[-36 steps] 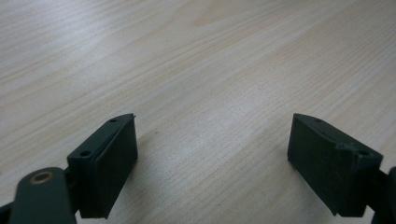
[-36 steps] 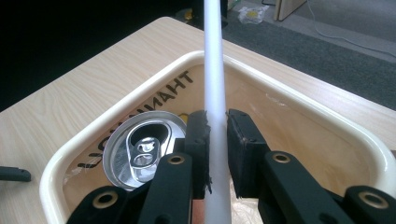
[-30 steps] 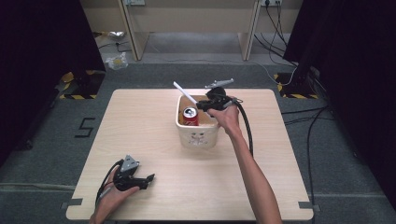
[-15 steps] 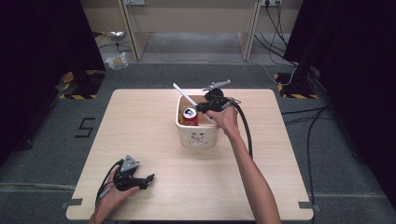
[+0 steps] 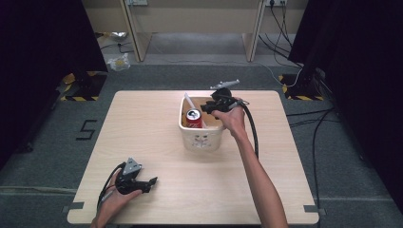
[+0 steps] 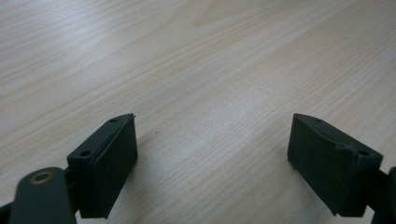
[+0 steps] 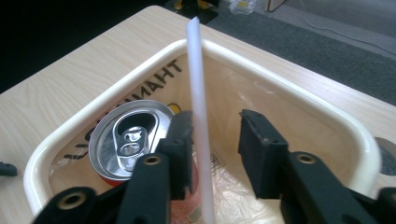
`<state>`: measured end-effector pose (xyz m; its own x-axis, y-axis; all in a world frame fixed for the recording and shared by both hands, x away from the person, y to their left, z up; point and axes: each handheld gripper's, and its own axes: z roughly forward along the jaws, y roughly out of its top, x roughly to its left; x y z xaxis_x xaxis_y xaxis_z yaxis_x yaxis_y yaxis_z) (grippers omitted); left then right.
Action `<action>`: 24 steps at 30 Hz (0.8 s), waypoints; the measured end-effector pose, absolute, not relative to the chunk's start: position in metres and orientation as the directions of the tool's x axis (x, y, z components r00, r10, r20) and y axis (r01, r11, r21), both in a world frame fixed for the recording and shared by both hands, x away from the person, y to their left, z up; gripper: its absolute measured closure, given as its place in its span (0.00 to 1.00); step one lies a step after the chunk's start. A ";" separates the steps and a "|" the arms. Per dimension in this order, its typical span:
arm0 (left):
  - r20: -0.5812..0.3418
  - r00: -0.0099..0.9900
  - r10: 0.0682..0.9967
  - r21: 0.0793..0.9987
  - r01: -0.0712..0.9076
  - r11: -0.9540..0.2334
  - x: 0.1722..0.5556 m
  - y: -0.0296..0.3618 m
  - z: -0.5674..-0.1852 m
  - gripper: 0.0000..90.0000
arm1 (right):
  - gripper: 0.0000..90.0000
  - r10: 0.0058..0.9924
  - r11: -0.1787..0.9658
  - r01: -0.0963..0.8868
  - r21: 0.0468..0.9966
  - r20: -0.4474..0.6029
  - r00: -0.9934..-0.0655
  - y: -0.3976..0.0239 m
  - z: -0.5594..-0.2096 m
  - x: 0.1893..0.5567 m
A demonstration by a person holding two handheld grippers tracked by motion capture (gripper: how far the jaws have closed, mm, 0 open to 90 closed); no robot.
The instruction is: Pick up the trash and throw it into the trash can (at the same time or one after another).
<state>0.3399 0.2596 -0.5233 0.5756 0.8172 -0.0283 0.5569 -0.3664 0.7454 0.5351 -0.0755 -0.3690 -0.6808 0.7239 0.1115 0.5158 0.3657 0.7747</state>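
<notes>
A: Your right gripper [image 5: 208, 106] hangs over the cream basket [image 5: 202, 141], and its fingers [image 7: 180, 135] have just been opening. The white straw [image 7: 200, 140] stands between them, lying against the left pad with a clear gap to the right one, so nothing is pinched any more.

B: So you've let the straw go into the basket?

A: That's how I'd read it. You brought it there to drop it in with the rest: an opened red drink can [image 5: 193, 117] stands upright in the near-left part of the basket, and crumpled clear plastic [image 7: 229, 186] lies on the bottom. The straw's lower end goes down out of sight behind the fingers, so you can't tell whether it already rests on the bottom.

B: Which way does the straw point?

A: Its long axis is steep but not plumb. In the high view the upper end sticks out over the basket's far rim and leans away to the far left; in the right gripper view it rises nearly straight up between the pads, top end well above the rim. I'd judge it will tip against the wall or the can once you draw back.

B: And your other hand?

A: Your left gripper [image 5: 142, 183] lies near the front-left corner of the wooden surface [image 5: 142, 128], well apart from the basket. Its fingers [image 6: 105, 163] are spread wide with bare wood between them, holding nothing. It's parked there, I'd say, because this drop needs one hand.
</notes>
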 end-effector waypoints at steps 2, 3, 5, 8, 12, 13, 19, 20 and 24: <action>-0.028 0.575 0.817 0.745 0.557 -0.367 0.340 0.260 -0.523 0.17 | 0.66 0.728 0.356 0.509 0.783 0.109 -0.676 -0.079 -0.366 0.535; -0.028 0.575 0.817 0.745 0.557 -0.366 0.340 0.260 -0.523 0.17 | 0.64 0.729 0.348 0.509 0.787 0.114 -0.675 -0.080 -0.365 0.535; -0.028 0.575 0.817 0.745 0.557 -0.366 0.340 0.260 -0.523 0.17 | 0.61 0.736 0.331 0.510 0.794 0.121 -0.666 -0.084 -0.362 0.534; -0.028 0.575 0.817 0.745 0.557 -0.367 0.340 0.260 -0.523 0.17 | 0.55 0.746 0.318 0.509 0.800 0.120 -0.655 -0.089 -0.359 0.533; -0.025 0.579 0.815 0.743 0.556 -0.372 0.340 0.260 -0.523 0.17 | 0.50 0.759 0.286 0.511 0.811 0.134 -0.637 -0.095 -0.355 0.530; -0.025 0.578 0.816 0.744 0.556 -0.371 0.340 0.260 -0.523 0.17 | 0.49 0.762 0.279 0.510 0.814 0.135 -0.634 -0.097 -0.354 0.529; -0.027 0.576 0.817 0.745 0.557 -0.368 0.340 0.260 -0.523 0.17 | 0.44 0.772 0.266 0.501 0.823 0.130 -0.623 -0.108 -0.351 0.525; -0.027 0.577 0.817 0.745 0.556 -0.368 0.340 0.260 -0.523 0.17 | 0.43 0.773 0.263 0.500 0.825 0.130 -0.621 -0.109 -0.350 0.524; -0.027 0.577 0.817 0.745 0.556 -0.368 0.340 0.260 -0.523 0.17 | 0.41 0.778 0.252 0.494 0.832 0.129 -0.615 -0.116 -0.348 0.520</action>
<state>0.3398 0.2596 -0.5233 0.5766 0.8166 -0.0268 0.5562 -0.3684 0.7449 0.5201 -0.1162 -0.3480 -0.6148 0.7780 0.1292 0.4938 0.2521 0.8322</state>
